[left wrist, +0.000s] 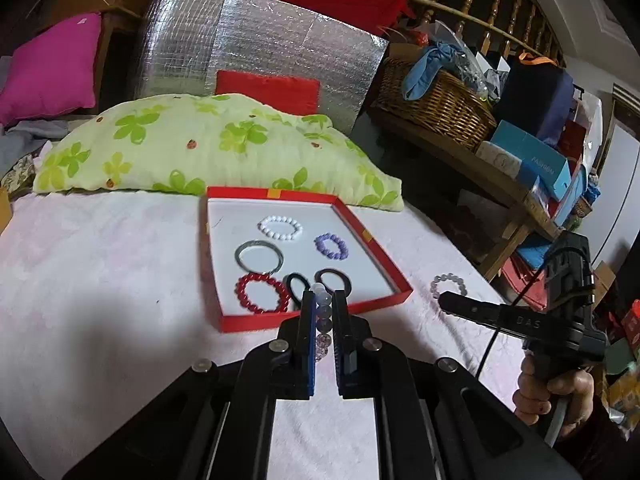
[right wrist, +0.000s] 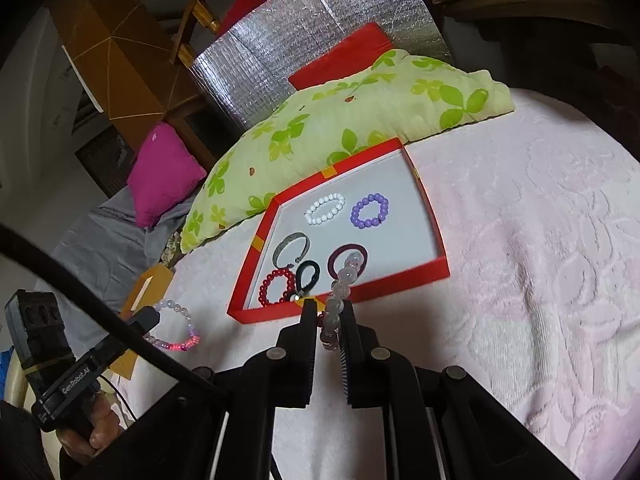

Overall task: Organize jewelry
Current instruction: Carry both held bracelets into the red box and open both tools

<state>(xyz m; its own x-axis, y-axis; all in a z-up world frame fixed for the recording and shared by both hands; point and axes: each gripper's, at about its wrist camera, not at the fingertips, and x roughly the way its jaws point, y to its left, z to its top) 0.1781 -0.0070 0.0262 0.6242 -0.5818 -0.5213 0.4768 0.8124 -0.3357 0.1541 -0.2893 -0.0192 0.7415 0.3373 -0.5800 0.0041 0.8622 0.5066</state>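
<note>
Currently left gripper (left wrist: 323,300) and right gripper (right wrist: 329,312) each pinch a pale bead bracelet (left wrist: 323,320), lifted toward the red tray (left wrist: 384,252) at frame centre for sorting.

The left gripper (left wrist: 323,300) hides most of its bracelet (left wrist: 323,312) and part of the black loop (left wrist: 298,286) beyond (only a few beads show between the fingers). The right gripper's (right wrist: 329,310) bracelet (right wrist: 340,288) covers the dark loop (right wrist: 347,259) ahead.
</note>
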